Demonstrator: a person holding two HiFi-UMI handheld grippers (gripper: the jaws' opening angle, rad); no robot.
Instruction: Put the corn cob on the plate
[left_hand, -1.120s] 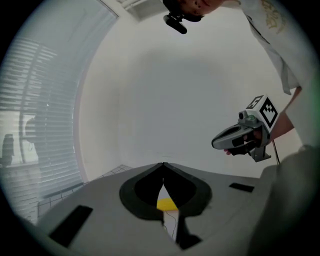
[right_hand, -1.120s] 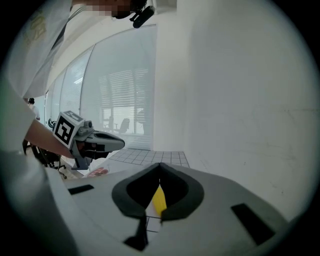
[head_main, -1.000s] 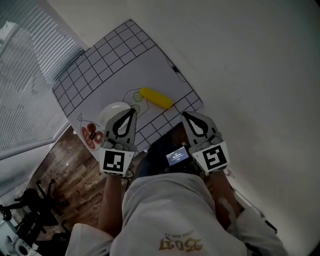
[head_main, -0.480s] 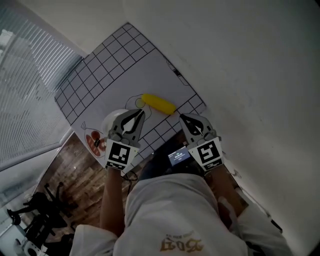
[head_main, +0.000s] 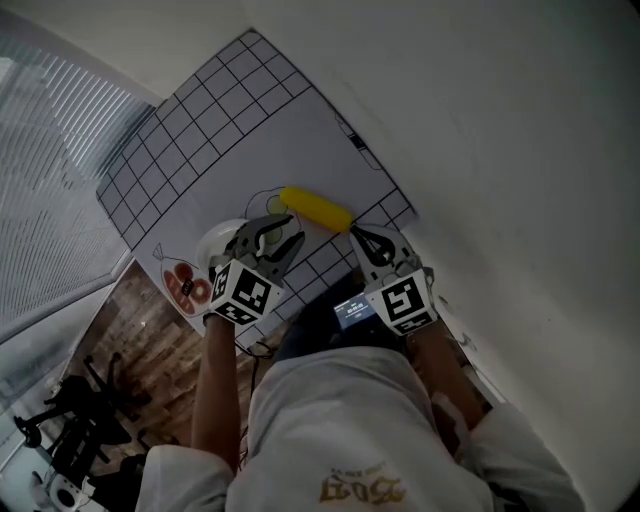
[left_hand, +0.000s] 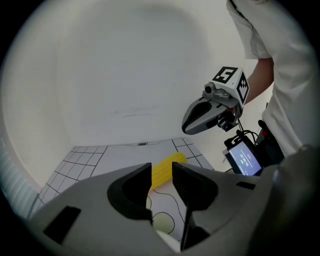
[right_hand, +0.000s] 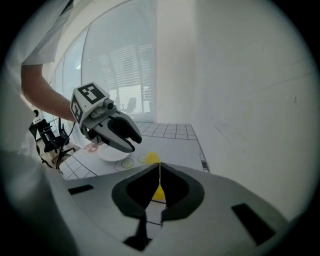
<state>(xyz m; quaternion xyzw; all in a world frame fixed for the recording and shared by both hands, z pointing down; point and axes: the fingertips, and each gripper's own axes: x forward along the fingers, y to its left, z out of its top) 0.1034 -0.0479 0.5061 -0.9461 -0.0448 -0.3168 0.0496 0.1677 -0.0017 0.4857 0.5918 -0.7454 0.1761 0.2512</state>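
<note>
A yellow corn cob (head_main: 315, 210) lies on the gridded white mat (head_main: 230, 120), near its front right corner. To its left sits a small white plate (head_main: 218, 240), partly hidden by my left gripper (head_main: 288, 238). That gripper hovers just short of the cob's left end; its jaws have just been opening and hold nothing. Through the gap of the left gripper (left_hand: 161, 175) the corn cob (left_hand: 167, 166) shows beyond the tips. My right gripper (head_main: 356, 234) is shut and empty, close to the cob's right end. Past the shut right gripper (right_hand: 159, 175) I see the corn cob (right_hand: 152, 159) and the plate (right_hand: 112, 154).
A small device with a lit screen (head_main: 352, 312) hangs at the person's chest between the grippers. A pale wall runs along the mat's right side. The mat's left edge drops to a wooden floor (head_main: 130, 370). Printed outlines and a red picture (head_main: 185, 287) mark the mat.
Both grippers have come down and forward toward the corn cob. The left gripper has rolled and its jaws have parted; the right stays shut.
</note>
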